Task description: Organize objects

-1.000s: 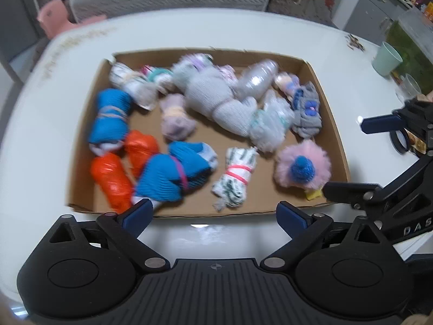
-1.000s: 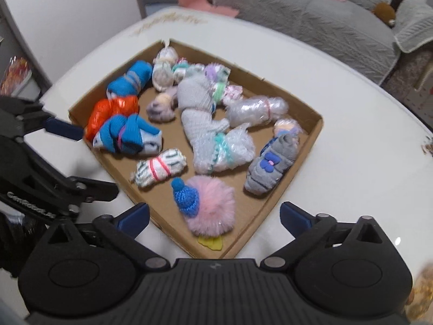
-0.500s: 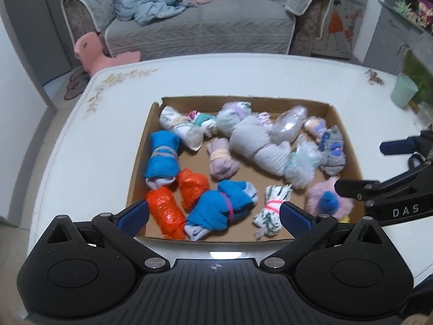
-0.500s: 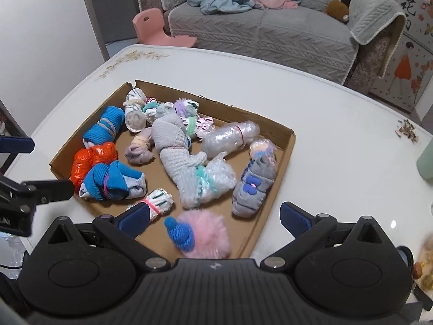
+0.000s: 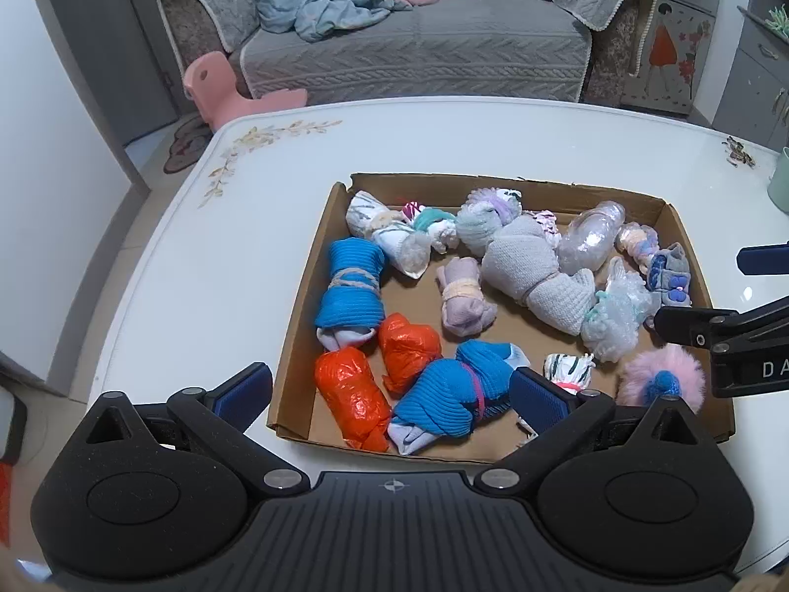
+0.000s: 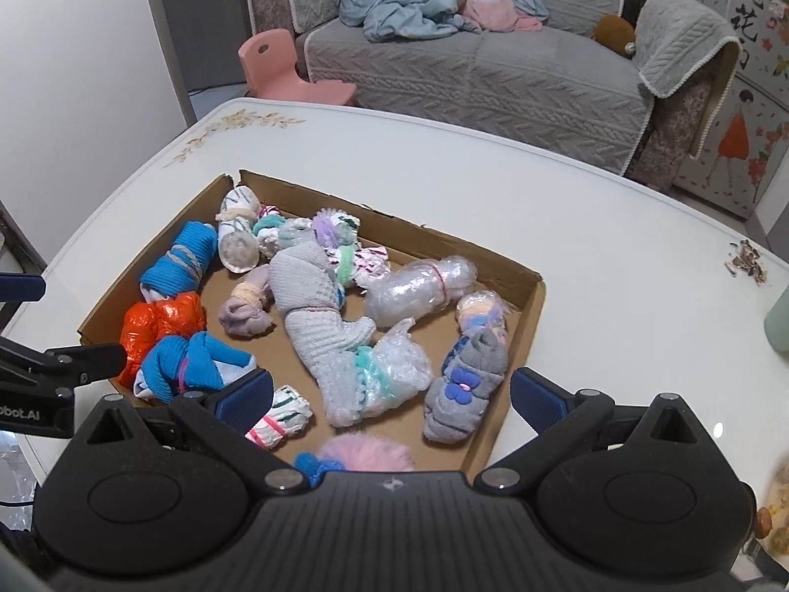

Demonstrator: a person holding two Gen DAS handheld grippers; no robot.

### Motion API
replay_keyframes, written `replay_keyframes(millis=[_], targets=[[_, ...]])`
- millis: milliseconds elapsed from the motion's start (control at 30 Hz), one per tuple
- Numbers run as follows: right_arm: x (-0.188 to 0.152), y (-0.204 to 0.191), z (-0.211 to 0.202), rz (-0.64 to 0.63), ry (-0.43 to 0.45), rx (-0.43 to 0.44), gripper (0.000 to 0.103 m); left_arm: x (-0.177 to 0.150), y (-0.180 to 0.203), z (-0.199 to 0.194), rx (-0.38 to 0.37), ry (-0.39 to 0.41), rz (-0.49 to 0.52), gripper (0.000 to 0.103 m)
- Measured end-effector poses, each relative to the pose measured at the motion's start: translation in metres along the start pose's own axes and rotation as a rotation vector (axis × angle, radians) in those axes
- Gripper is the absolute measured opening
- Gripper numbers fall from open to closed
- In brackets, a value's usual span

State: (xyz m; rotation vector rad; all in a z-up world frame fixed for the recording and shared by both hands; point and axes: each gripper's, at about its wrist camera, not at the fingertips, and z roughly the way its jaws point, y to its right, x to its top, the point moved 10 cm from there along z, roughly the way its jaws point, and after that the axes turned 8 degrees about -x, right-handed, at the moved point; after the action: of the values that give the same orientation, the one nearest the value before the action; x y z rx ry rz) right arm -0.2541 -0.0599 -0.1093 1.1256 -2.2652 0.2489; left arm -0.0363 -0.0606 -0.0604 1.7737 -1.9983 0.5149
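Left gripper (image 5: 389, 394): we hold it above the near left corner of the tray, fingers wide apart, nothing between them.
Right gripper (image 6: 389, 394): likewise spread and empty, above the near right part of the tray.
Why held so: we judge both hang high, clear of the bundles, to take in the whole tray; neither is lined up on any one item.
Cardboard tray (image 5: 301, 296): low-walled, on the white table (image 5: 207, 266), all bundles inside it.
Contents, left side: blue sock roll (image 5: 352, 286) and two orange bag bundles (image 5: 352, 397), touching.
Contents, middle: large grey sock (image 6: 315, 306), small lilac roll (image 5: 463, 301).
Contents, right: clear bubble-wrap bundle (image 6: 419, 286), grey sock with flower (image 6: 466, 385).
Contents, near edge: pink fluffy pom-pom (image 5: 661, 380).
Stage: all bundles lie in the tray, unsorted by colour; this fits sorting pending or gathering done.
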Motion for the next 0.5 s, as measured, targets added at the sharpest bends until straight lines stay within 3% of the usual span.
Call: replay_keyframes(millis=[500], targets=[[-0.0030,-0.0078,0.0028,-0.022,-0.018,-0.002,0.102,0.0039,0.0002,-0.0008,-0.032,0.017,-0.001,0.102]])
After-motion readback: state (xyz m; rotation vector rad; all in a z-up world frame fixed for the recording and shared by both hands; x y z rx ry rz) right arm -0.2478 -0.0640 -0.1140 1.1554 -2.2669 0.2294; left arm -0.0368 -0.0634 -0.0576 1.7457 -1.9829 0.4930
